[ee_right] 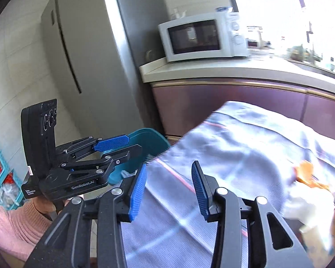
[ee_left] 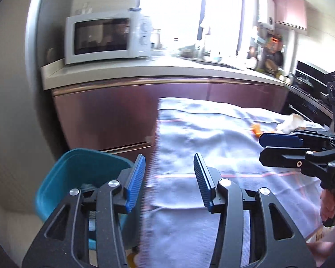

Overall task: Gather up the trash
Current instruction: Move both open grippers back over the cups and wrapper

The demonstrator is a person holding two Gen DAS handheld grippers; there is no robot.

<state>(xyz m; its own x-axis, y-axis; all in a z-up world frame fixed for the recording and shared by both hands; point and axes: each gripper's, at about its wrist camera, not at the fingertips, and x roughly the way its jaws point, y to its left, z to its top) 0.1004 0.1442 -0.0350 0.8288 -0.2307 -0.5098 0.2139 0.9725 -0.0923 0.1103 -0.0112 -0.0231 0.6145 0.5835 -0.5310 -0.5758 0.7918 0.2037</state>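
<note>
Sunlit kitchen behind, the cloth-covered tabletop (ee_left: 212,138) still carried orange peel (ee_right: 307,174) and crumpled white paper (ee_right: 301,203) at its right end. Both the left gripper (ee_left: 169,178) and right gripper (ee_right: 168,187) gaped wide, empty. The teal bin (ee_left: 78,172) beside the table seemingly held some scraps; most remained uncollected.

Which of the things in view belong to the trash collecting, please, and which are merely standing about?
Belongs to the job:
- teal bin
- orange scraps
- white crumpled trash
- left gripper, open
- right gripper, open

Just there:
- microwave
- fridge
- cloth covering the table
</note>
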